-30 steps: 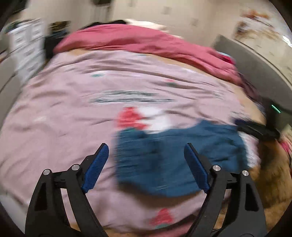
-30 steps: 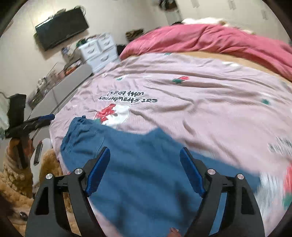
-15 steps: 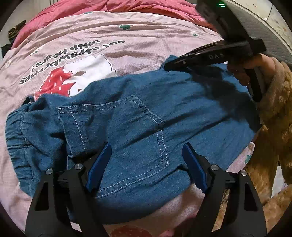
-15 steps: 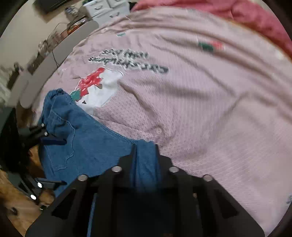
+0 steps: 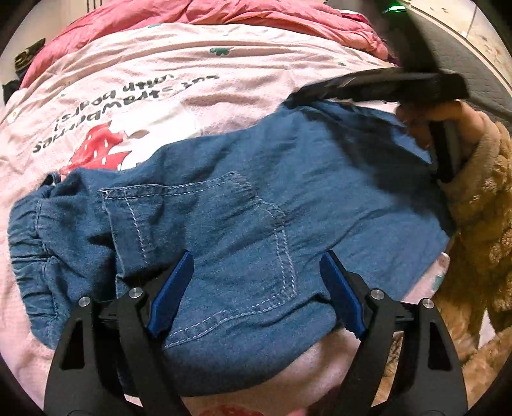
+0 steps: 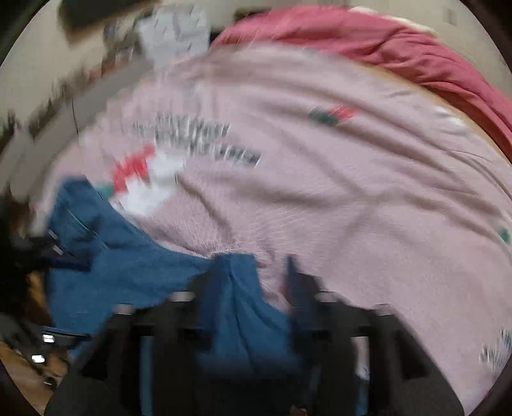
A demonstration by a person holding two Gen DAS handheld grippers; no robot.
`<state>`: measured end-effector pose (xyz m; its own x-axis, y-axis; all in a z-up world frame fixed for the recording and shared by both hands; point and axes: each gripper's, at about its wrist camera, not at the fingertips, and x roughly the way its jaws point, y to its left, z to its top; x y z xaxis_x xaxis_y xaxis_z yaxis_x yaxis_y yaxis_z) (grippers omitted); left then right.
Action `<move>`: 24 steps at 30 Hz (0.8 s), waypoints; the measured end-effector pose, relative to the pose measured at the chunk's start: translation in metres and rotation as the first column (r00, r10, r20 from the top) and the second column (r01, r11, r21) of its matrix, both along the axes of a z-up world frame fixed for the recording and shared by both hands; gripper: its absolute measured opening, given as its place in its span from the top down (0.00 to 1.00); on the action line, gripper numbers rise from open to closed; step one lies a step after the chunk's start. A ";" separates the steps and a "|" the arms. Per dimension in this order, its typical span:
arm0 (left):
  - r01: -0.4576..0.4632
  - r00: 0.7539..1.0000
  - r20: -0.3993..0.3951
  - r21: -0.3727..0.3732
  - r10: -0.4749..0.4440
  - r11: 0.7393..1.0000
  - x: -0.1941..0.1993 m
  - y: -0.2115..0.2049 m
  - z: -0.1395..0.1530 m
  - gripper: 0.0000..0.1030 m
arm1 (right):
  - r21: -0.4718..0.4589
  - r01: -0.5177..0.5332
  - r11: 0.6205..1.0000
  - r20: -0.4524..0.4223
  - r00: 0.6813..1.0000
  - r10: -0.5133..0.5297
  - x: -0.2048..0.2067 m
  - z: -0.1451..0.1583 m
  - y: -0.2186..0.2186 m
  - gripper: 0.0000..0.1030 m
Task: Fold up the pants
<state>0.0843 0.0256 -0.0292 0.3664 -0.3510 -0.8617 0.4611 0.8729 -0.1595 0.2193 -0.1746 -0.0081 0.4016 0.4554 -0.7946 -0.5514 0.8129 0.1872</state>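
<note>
Blue denim pants (image 5: 224, 192) lie bunched on the pink bed cover (image 5: 198, 57), back pocket up and elastic waistband at the left. My left gripper (image 5: 254, 259) hovers open just over the pocket, nothing pinched between its blue pads. The right gripper's black body (image 5: 368, 86) reaches over the pants' far edge, held by a hand in a fuzzy brown sleeve (image 5: 480, 208). In the blurred right wrist view, the right gripper (image 6: 256, 260) has its jaws opening. A raised fold of the pants (image 6: 236, 288) stands between them, against the left finger with a gap to the right one.
A red quilt (image 5: 224, 12) is heaped along the far side of the bed (image 6: 384, 41). A strawberry print with lettering (image 5: 96, 150) marks the cover beside the waistband. White drawers (image 6: 176, 32) and a grey ledge stand past the bed's left edge.
My left gripper dropped close over the pants, then held still. The right gripper shut on the pants' far edge half a second ago; its jaws now stand apart and its view is smeared.
</note>
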 end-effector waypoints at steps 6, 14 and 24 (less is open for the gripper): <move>0.027 0.993 0.115 -0.065 -0.019 0.998 -0.012 -0.003 0.062 0.23 | 0.205 0.292 0.934 0.062 0.949 -0.310 -0.064 0.054 -0.149 0.36; 0.078 0.991 0.123 -0.168 -0.058 0.983 0.042 -0.057 0.072 0.22 | 0.231 0.561 0.795 -0.124 0.827 -0.548 -0.104 0.010 -0.261 0.35; 0.158 0.983 0.098 -0.020 -0.155 0.987 0.063 -0.126 0.035 0.22 | 0.204 0.506 0.838 -0.175 0.861 -0.478 -0.092 -0.016 -0.250 0.35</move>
